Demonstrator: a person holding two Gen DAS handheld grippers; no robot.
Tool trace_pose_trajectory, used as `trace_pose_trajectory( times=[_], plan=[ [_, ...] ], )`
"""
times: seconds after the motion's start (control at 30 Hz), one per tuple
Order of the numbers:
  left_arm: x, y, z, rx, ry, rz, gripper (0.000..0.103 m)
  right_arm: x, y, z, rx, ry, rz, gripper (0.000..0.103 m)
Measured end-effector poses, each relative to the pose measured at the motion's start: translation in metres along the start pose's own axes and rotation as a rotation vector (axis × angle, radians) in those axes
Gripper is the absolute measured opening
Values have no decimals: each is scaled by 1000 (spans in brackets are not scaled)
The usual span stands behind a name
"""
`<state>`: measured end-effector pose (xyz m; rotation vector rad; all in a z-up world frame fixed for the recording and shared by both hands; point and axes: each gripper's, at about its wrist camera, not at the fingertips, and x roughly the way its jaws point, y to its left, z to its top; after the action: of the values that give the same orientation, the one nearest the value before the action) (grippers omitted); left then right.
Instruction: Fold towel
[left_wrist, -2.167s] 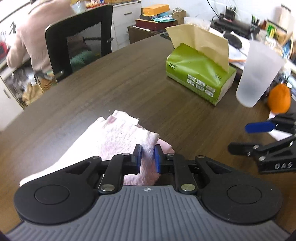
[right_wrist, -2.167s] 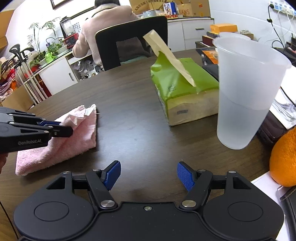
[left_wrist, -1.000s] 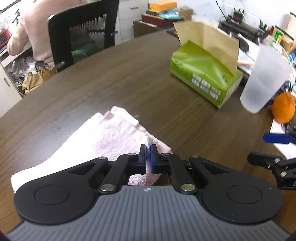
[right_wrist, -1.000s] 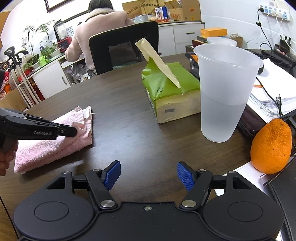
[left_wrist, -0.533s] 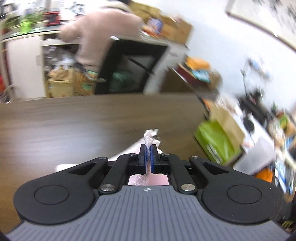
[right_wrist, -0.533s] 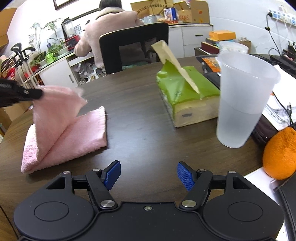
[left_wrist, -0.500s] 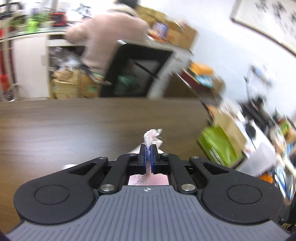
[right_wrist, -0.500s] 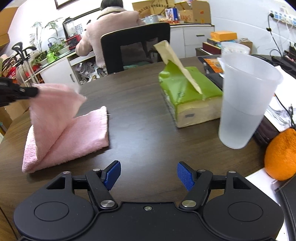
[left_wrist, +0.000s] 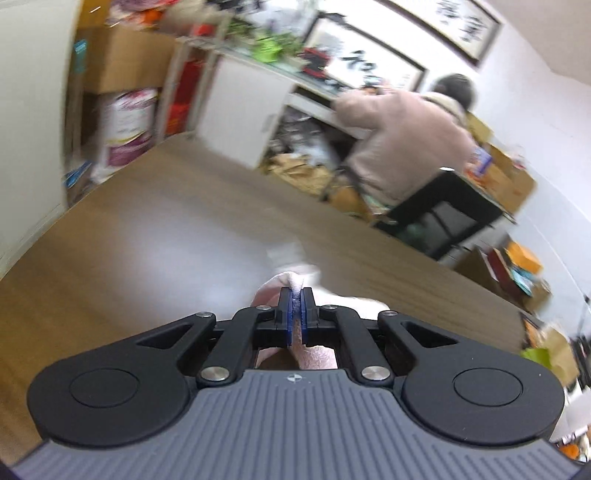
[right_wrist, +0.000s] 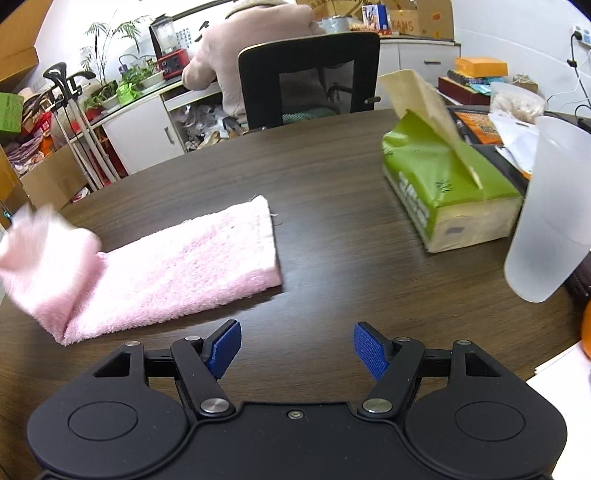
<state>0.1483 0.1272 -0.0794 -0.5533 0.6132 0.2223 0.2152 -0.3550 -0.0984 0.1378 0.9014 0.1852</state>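
- The left claw (left_wrist: 295, 314) is clamped on a corner of the fluffy pink terry towel (right_wrist: 177, 269), which it has swung up and away off the doubled stack within the last second.
- The right claw (right_wrist: 295, 349) hangs open and empty, the towel ahead to its left on the dark wood-grain counter (right_wrist: 332, 192).
- That looks like unfolding: the folding itself lies ahead.
- Farther right stands the green tissue pack (right_wrist: 443, 192).

A dark wood desk (right_wrist: 332, 192), a black chair (right_wrist: 310, 77) behind it, white cabinets (right_wrist: 144, 133), plants (right_wrist: 110, 85), framed pictures (left_wrist: 465, 22) on white walls.
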Motion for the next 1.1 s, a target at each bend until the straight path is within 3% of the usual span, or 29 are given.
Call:
trace_pose_trajectory(
  times=[0.27,0.53,0.63,0.77,0.93,1.1],
  plan=[
    [-2,59,-7,-81,20,40,4,5,22,0,-21,19,-11,66],
    [-14,86,-18,-126,59,40,7,13,20,1,102,37,1,66],
    [-20,98,-30,-150,87,63,15,15,21,1,103,37,-9,67],
    [-28,110,-40,-184,101,65,19,18,21,5,131,36,-26,88],
    [-27,109,-40,-171,109,66,24,23,21,11,129,37,-52,91],
    [-22,104,-39,-185,112,54,41,30,24,16,121,53,-62,92]
  ],
)
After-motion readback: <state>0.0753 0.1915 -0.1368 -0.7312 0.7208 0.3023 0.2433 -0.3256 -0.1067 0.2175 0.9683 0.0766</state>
